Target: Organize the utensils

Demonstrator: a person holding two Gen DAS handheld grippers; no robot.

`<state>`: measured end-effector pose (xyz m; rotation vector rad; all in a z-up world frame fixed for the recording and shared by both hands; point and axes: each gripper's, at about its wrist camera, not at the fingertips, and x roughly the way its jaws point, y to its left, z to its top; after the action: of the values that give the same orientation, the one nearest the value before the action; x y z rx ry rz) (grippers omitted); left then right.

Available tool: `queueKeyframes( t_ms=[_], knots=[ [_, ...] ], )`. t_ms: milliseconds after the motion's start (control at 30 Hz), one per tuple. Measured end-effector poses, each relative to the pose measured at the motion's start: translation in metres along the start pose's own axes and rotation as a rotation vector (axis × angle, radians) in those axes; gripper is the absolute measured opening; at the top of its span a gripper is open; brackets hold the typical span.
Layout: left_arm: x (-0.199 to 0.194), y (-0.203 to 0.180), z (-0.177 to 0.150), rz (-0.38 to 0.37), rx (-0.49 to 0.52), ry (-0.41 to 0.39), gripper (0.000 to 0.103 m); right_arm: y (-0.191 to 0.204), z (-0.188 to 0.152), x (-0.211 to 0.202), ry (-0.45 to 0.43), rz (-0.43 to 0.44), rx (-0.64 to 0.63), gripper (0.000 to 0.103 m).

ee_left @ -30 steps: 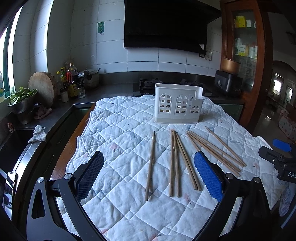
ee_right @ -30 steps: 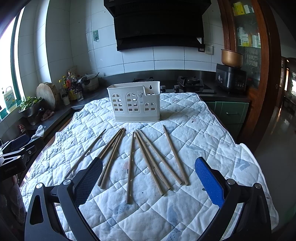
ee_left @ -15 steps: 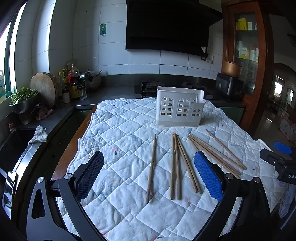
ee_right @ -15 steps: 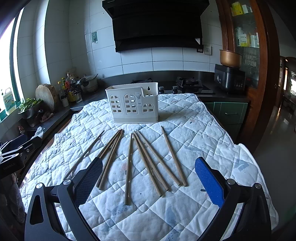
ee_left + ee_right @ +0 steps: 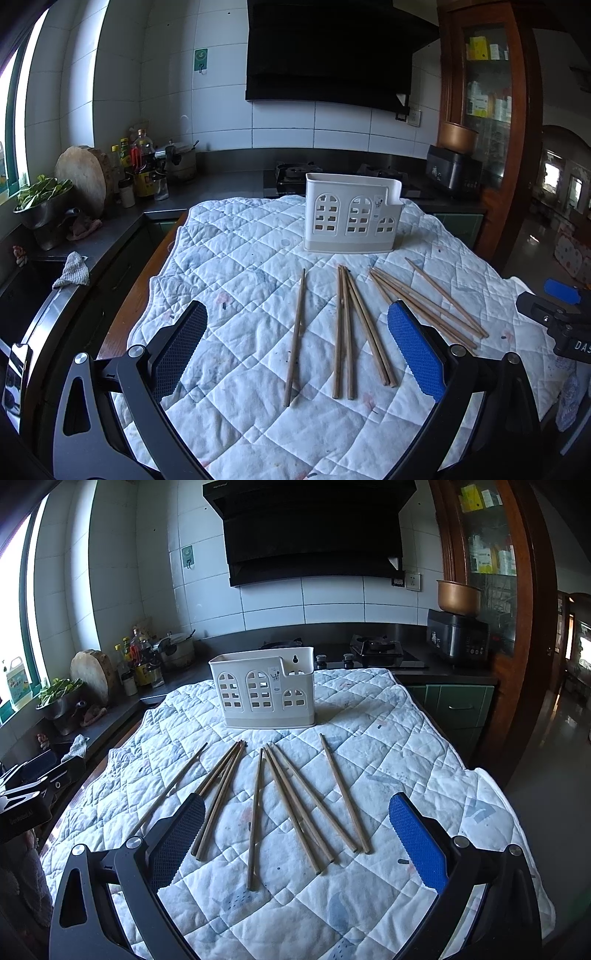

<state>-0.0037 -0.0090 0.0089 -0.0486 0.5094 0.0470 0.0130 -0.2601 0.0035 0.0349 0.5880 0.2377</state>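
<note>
Gripping state: nothing is held; left gripper (image 5: 295,349) and right gripper (image 5: 295,834) jaws are spread wide.
Chopsticks (image 5: 291,801): laid on quilt (image 5: 406,738), ahead of and between jaws.
Holder (image 5: 264,692): set upright beyond chopsticks.

Quilted cloth (image 5: 424,746) over table; chopsticks (image 5: 295,805) & white holder (image 5: 266,694) on it.

Chopsticks spread before our wide-set jaws

We see our left gripper (image 5: 299,343) gaping and empty at the bottom of the frame, wooden chopsticks (image 5: 345,332) fanned loose across the quilted cloth (image 5: 240,258) at centre, a white utensil holder (image 5: 352,214) upright beyond them, and the right gripper (image 5: 561,317) at the right edge.
</note>
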Motion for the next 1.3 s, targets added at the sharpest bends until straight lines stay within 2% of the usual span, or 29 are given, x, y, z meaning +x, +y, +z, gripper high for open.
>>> queueKeyframes(
  t_ms=[1000,1300],
  knots=[
    [0.017,0.006,-0.004,0.008,-0.035,0.025,0.096,0.001,-0.002,0.009,0.001,-0.001,-0.012,0.096],
    [0.023,0.011,-0.008,0.005,-0.047,0.038,0.096,-0.011,-0.008,0.016,0.013,-0.011,-0.023,0.095]
  ],
)
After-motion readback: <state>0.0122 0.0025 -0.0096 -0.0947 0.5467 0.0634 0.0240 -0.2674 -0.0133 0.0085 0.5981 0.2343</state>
